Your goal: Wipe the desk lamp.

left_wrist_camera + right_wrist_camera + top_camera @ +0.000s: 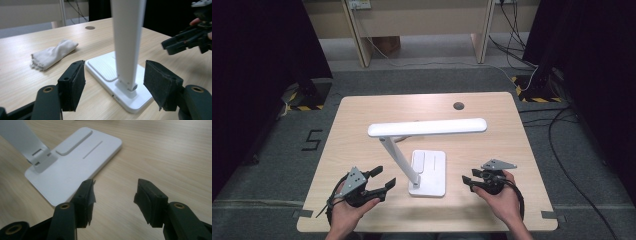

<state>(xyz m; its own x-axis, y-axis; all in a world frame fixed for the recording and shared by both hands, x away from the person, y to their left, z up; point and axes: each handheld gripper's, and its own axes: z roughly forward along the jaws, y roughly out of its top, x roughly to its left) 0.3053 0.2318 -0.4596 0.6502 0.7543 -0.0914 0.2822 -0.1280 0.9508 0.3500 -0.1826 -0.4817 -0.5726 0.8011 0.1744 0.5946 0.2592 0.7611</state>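
Note:
A white desk lamp stands on the wooden table [357,115], with a flat base [430,172], a slanted arm [399,160] and a long horizontal head [427,127]. My left gripper [384,178] is open just left of the base, pointing at the foot of the arm. In the left gripper view its pads [75,82] stand to either side of the lamp arm [127,37] without touching it. My right gripper [468,181] is open to the right of the base. In the right gripper view it [115,197] hovers over bare wood beside the base's corner [75,162].
A folded white cloth [53,53] lies on the table behind the lamp. A round cable hole [458,105] sits near the far edge. Cables [562,150] trail on the grey floor to the right, and dark curtains flank both sides.

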